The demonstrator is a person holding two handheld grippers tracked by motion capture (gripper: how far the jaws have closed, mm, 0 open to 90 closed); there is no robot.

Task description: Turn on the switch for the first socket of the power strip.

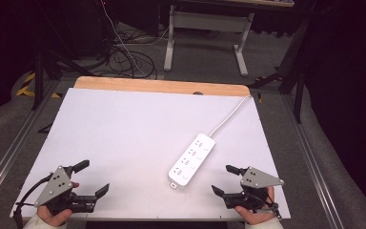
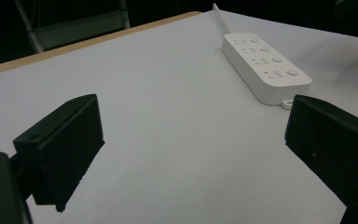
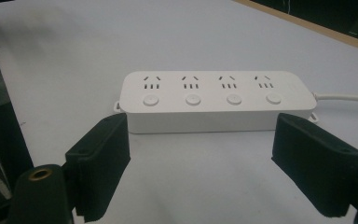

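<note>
A white power strip (image 1: 192,160) with several sockets and round buttons lies flat on the white table top (image 1: 133,129), right of centre, its white cord (image 1: 228,117) running off toward the far right edge. My left gripper (image 1: 91,177) rests near the front left corner, jaws wide apart with nothing between them; the power strip (image 2: 265,65) lies ahead of it to the right. My right gripper (image 1: 224,179) sits near the front right corner, open and empty. The power strip (image 3: 216,100) lies broadside just beyond its jaws, not touching them.
The table has a wooden strip (image 1: 162,86) along its far edge. Beyond it on the floor are tangled cables (image 1: 124,57) and a white desk frame (image 1: 207,33). Metal rails (image 1: 310,157) run along both sides of the table.
</note>
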